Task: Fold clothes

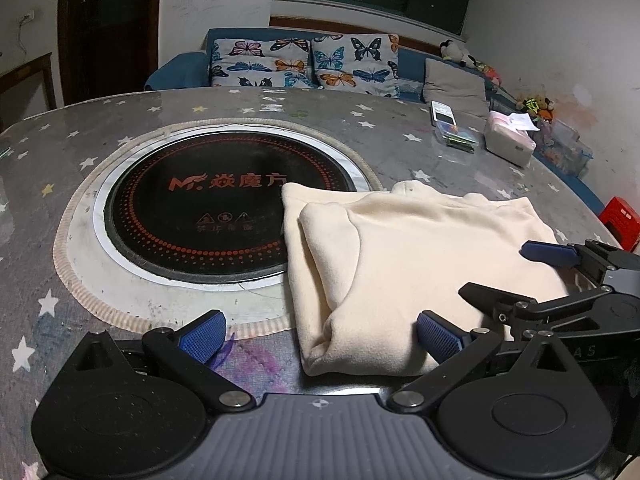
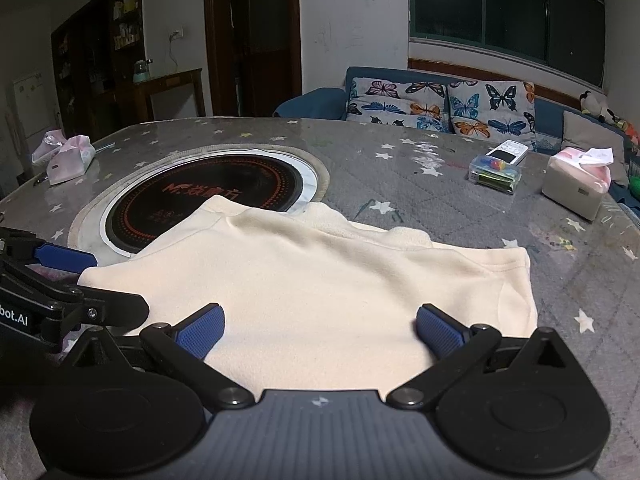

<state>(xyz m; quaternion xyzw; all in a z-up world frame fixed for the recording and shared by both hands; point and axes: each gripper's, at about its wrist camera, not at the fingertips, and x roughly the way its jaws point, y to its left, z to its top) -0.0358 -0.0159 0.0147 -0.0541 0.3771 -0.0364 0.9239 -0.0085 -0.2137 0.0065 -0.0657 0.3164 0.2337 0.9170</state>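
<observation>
my left gripper [image 1: 322, 334] and right gripper [image 2: 320, 330] both have jaws spread wide, gripping nothing; the folded cream garment [image 2: 320, 280] lies centre-frame on the bench [image 2: 440, 168], perhaps brushing my right pads.

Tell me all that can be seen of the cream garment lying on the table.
The cream garment looks like soft fleece, plain and without print. It lies folded into a roughly rectangular bundle, with layered edges and a rounded fold at its left side in the left wrist view. It rests flat on the star-patterned table cover, and its far corner overlaps the black round cooktop. Both tools are wide open at its near edge; neither grips it.
</observation>
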